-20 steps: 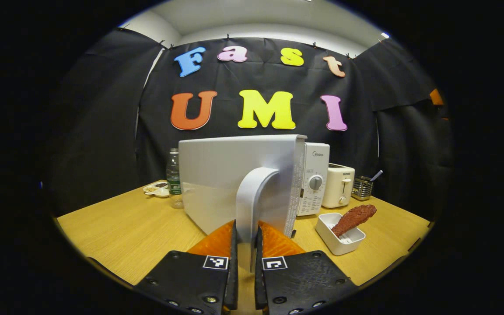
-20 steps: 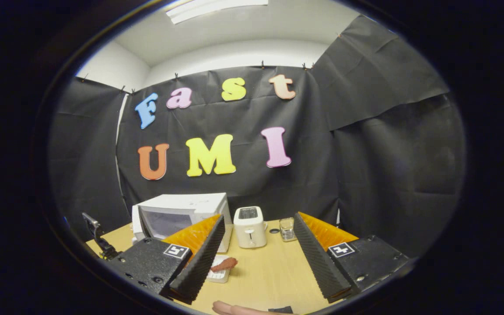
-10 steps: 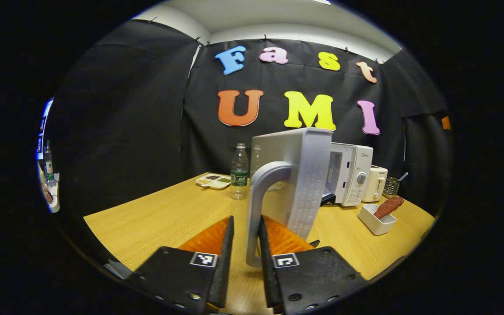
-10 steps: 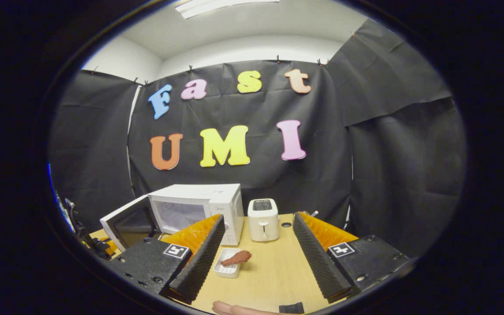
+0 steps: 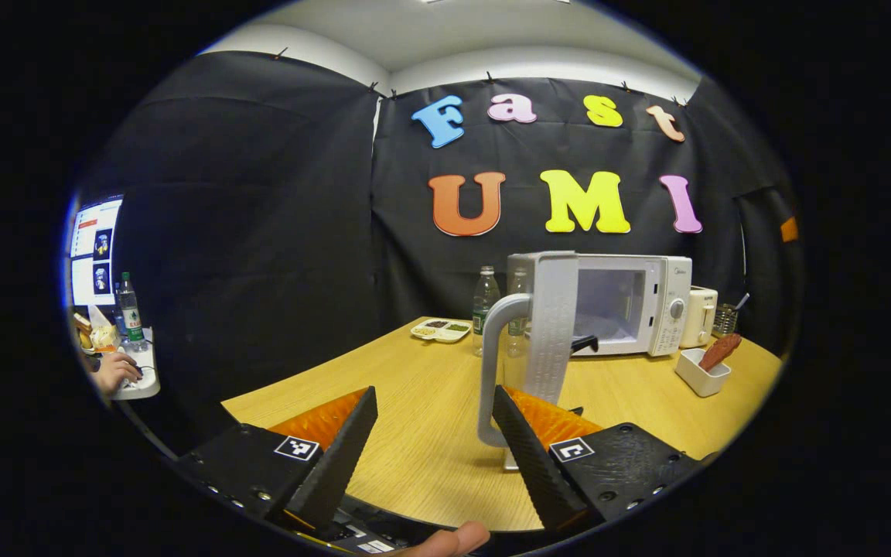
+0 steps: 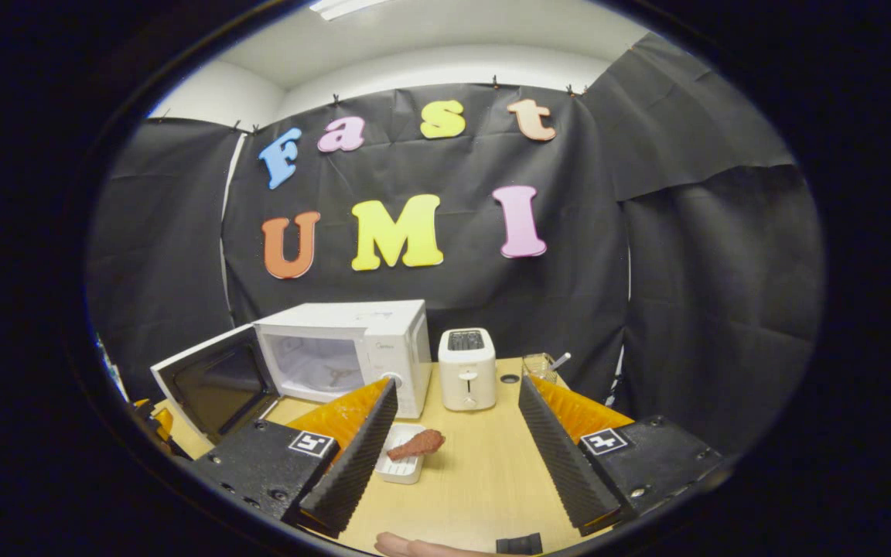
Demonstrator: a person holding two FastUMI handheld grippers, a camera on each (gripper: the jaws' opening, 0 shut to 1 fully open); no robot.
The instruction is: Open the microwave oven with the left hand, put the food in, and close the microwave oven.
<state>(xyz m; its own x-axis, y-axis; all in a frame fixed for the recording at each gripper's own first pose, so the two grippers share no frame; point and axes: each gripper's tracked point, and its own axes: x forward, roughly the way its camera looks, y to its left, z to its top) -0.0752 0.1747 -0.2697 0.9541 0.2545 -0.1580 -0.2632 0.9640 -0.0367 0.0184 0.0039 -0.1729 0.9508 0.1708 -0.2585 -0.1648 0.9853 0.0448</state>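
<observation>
The white microwave stands at the back of the wooden table with its door swung wide open, edge-on to me. The door's curved handle stands between the fingers of my left gripper, close to the right finger, and the gripper is open. In the right gripper view the microwave shows an empty cavity and the open door hangs to its left. The brown food rests in a white dish in front of it. My right gripper hovers open above the table, empty.
A white toaster stands right of the microwave, with a glass holder beyond it. Two bottles and a sectioned tray sit left of the door. A person's hand rests at a desk far left.
The microwave door has swung from partly open to wide open. My left gripper, which was shut on the handle, has opened and let go of it.
</observation>
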